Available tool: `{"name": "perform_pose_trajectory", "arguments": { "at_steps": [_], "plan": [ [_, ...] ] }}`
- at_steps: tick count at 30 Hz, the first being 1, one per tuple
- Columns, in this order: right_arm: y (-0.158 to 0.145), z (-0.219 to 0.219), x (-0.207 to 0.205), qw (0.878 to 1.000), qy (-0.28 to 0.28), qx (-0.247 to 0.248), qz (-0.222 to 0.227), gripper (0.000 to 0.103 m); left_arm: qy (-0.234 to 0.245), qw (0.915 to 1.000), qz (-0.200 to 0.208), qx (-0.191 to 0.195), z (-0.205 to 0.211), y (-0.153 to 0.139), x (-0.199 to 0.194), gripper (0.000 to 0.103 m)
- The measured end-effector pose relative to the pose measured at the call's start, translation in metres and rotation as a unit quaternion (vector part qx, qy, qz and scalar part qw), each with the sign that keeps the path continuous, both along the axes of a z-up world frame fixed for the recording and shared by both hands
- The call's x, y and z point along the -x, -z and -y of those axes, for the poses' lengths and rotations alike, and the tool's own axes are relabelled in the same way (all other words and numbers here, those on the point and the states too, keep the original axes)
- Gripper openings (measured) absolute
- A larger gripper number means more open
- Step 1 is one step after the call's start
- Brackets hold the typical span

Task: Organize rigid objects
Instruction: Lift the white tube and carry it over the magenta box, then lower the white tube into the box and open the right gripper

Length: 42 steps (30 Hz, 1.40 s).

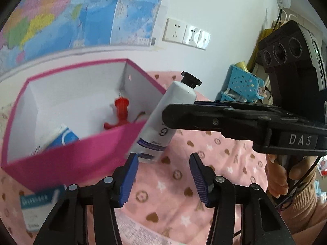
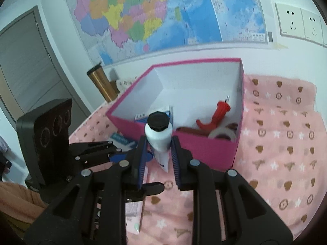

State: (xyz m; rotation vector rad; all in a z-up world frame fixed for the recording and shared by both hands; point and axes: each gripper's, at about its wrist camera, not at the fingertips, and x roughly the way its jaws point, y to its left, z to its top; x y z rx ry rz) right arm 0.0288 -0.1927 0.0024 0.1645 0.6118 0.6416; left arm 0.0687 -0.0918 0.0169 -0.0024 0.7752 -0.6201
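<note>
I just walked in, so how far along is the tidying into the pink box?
Done: a red plastic toy and a blue-and-white carton lie inside the pink cardboard box. In hand: the right gripper clamps a white tube with black cap. Left: a white-and-teal carton on the pink cloth; the left gripper is open.

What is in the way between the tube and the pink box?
Only the box's own near wall. The right gripper holds the tube just outside it, so the tube must go over the rim. Inside, the floor between the red toy and blue carton looks free.
</note>
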Motion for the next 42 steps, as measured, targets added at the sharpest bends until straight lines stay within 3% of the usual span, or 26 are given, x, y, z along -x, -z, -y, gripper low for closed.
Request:
{"name": "perform_pose_trajectory", "arguments": {
  "at_steps": [15, 33, 42],
  "plan": [
    [-0.024, 0.007, -0.039, 0.999, -0.002, -0.051, -0.006, 0.025, -0.013, 0.9995, 0.027, -0.012, -0.005, -0.022, -0.029, 0.045],
    [-0.018, 0.009, -0.065, 0.997, 0.007, -0.067, -0.032, 0.025, -0.037, 0.999, 0.01, -0.021, -0.011, -0.015, -0.054, 0.045],
    [0.0, 0.005, -0.095, 0.996, 0.02, -0.059, -0.069, 0.025, -0.051, 0.9982, -0.009, -0.032, -0.015, -0.008, -0.077, 0.044]
  ]
}}
